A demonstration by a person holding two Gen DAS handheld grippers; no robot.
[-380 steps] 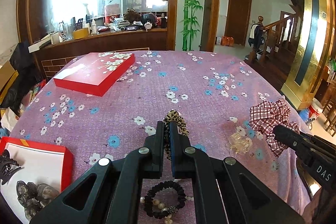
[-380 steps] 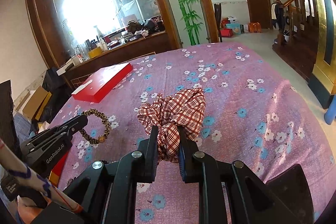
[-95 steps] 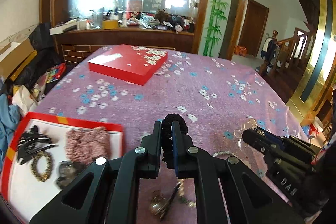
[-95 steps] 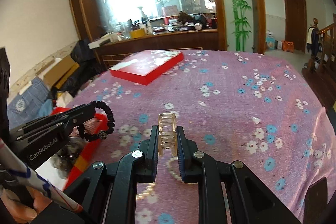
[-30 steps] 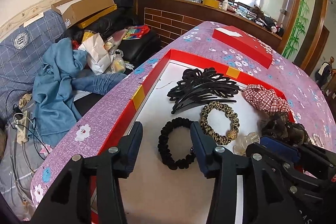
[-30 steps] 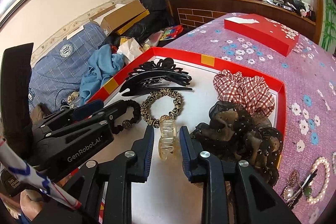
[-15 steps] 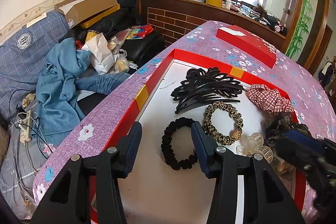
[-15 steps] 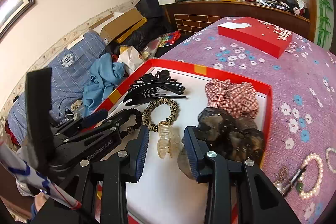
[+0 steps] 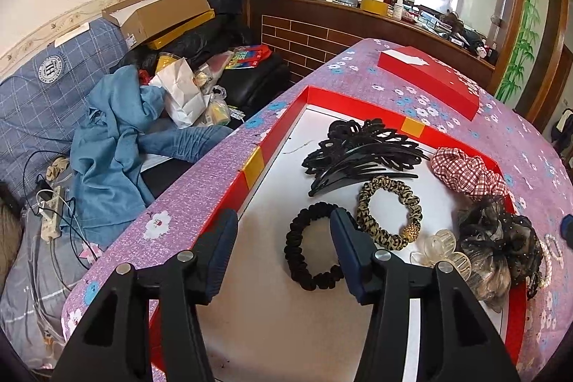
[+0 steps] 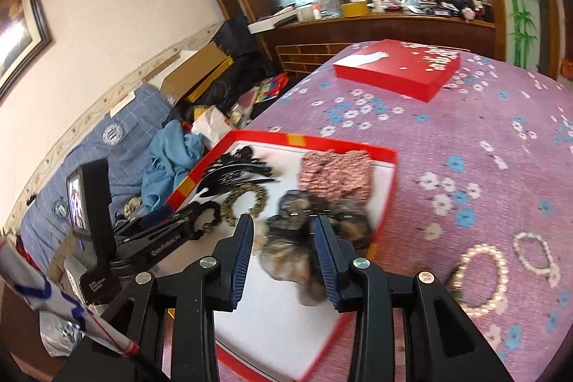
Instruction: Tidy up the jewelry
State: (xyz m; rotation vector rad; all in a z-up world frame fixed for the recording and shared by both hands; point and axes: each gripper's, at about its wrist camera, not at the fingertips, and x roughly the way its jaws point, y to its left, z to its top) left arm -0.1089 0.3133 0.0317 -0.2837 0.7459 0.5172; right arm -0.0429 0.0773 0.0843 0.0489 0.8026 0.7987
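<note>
A red-rimmed white tray (image 9: 272, 138) holds a black hair claw (image 9: 354, 153), a leopard scrunchie (image 9: 388, 212), a black scrunchie (image 9: 308, 253), a clear claw clip (image 9: 442, 247), a plaid scrunchie (image 9: 465, 174) and a dark sheer scrunchie (image 9: 501, 253). My left gripper (image 9: 283, 231) is open and empty, low over the tray beside the black scrunchie. My right gripper (image 10: 284, 231) is open and empty above the dark sheer scrunchie (image 10: 301, 238). The left gripper (image 10: 172, 231) also shows in the right wrist view. Two pearl bracelets (image 10: 483, 278) lie on the purple cloth to the right of the tray (image 10: 388, 181).
A red flat box (image 9: 426, 81) lies further back on the flowered tablecloth (image 10: 465, 138). Left of the table edge is a cluttered sofa with blue clothes (image 9: 107, 138), bags and a cardboard box (image 9: 161, 13). A wooden counter (image 9: 358, 20) stands behind.
My right gripper has let go of the clear claw clip in the tray, opened wide and drawn back to the right. My left gripper stays open by the black scrunchie.
</note>
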